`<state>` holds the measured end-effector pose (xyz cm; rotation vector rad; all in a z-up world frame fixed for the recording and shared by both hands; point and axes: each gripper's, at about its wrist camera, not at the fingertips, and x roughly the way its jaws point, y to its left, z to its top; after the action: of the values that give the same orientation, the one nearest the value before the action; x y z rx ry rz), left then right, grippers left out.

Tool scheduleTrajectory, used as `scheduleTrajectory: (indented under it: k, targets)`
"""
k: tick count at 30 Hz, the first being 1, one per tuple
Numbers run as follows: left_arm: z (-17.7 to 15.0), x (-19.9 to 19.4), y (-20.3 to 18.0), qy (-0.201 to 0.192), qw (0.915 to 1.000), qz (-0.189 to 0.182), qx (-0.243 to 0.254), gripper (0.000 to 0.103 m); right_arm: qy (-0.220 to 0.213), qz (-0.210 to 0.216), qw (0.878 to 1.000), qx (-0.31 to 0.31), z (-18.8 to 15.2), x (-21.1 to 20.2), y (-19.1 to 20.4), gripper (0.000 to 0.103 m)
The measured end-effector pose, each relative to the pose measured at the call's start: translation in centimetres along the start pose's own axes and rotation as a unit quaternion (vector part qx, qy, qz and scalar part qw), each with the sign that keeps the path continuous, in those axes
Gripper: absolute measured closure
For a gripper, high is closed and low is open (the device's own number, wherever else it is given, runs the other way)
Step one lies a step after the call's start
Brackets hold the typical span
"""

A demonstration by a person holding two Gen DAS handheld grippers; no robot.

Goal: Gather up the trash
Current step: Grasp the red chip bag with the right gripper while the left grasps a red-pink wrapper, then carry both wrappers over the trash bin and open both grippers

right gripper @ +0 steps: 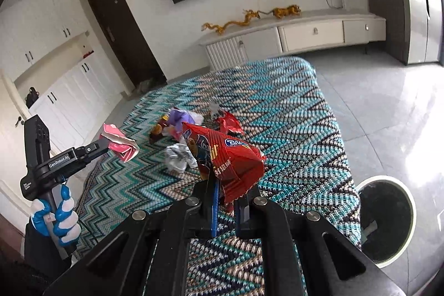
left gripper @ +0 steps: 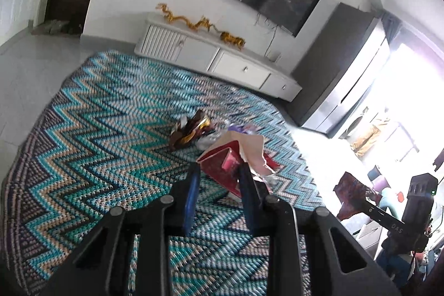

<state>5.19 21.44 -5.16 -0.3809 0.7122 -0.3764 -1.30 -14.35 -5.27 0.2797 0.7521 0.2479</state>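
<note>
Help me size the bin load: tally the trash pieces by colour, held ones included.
Red: 2, crinkled foil snack bag in right gripper; red wrapper on zigzag rug
Pink-and-white: 1, folded paper carton in left gripper
Purple: 1, plastic wrapper
Brown-and-gold: 1, shiny wrapper
Silver: 1, crumpled foil
Grey: 1, small scrap
Total: 7; the pile may hide more.

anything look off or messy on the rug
Yes: crumpled wrappers and foil lie scattered mid-rug, not in the bin beside it. Each gripper holds one piece: a red bag, a pink carton.
</note>
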Motion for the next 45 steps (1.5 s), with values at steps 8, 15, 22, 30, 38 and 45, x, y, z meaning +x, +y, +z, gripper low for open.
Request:
scheduleTrajectory:
  k: [8, 15, 22, 30, 38, 45]
  targets:
    - [0.3, -4.4, -3.3, -0.041, 0.9984, -0.027, 0.027, 0.077, -0.052, 0.007, 0.999, -0.010, -0.1, -5.4, 0.6, 0.095]
    - [0.7, -6.7, -7.5, -0.062, 0.9947, -0.047, 0.067, 0.077, -0.095, 0.001, 0.995, -0.006, -0.4, -9.0, -0.5, 0.095]
    - [0.7, -6.4, -13.6, -0.056, 0.9876, -0.082, 0.122, 0.077, -0.136, -0.017, 0.990, 0.031, -1.3, -12.4, -4.2, 0.094]
    - [-0.1, -3.0, -20.9, -0.013, 0.9763, -0.118, 0.181, 0.077, -0.159, -0.037, 0.982, 0.094, -2.5, -13.5, -10.2, 0.094]
    - [-2.9, 5.2, -29.0, 0.063, 0.9588, -0.142, 0.238, 0.077, -0.145, -0.072, 0.973, 0.164, -4.8, -12.6, -17.7, 0.093]
    - [-6.5, 13.7, -34.6, 0.137, 0.9420, -0.135, 0.275, 0.077, -0.107, -0.101, 0.961, 0.232, -7.0, -10.0, -24.2, 0.090]
